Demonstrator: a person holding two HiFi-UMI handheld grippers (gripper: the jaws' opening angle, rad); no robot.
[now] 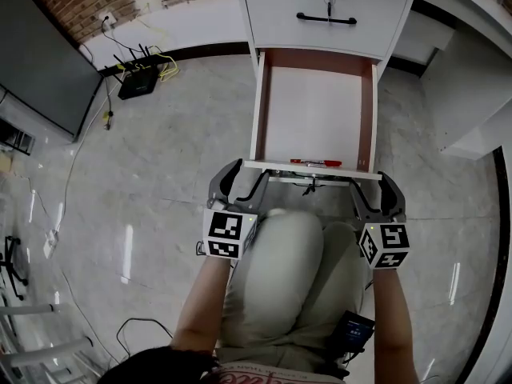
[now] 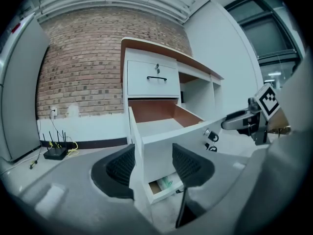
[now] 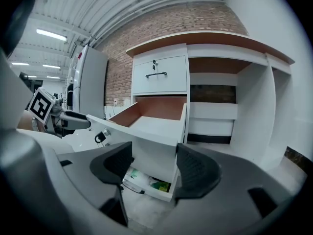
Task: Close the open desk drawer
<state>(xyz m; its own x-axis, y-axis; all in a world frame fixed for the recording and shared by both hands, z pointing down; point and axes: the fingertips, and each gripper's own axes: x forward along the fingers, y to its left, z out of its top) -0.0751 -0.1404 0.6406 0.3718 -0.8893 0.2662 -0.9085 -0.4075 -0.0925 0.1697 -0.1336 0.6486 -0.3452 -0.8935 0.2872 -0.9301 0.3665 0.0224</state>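
Observation:
The white desk drawer [image 1: 314, 110] stands pulled far out, with a red pen [image 1: 316, 163] lying just inside its front panel [image 1: 312, 169]. My left gripper [image 1: 248, 174] is at the panel's left end and my right gripper [image 1: 373, 182] at its right end. In the left gripper view the left gripper [image 2: 152, 166] is open, with the panel's corner [image 2: 156, 151] between its dark pads. The right gripper [image 3: 154, 168] is open in the same way around the other corner [image 3: 156, 148]. I cannot see either pad pressing on the panel.
Above the open drawer sits a closed drawer [image 1: 326, 10] with a black handle and a key. A lower drawer [image 3: 146, 182] stands slightly ajar with small items inside. My knees [image 1: 296, 270] are below the drawer front. A router [image 1: 138, 80] and cables lie on the floor to the left.

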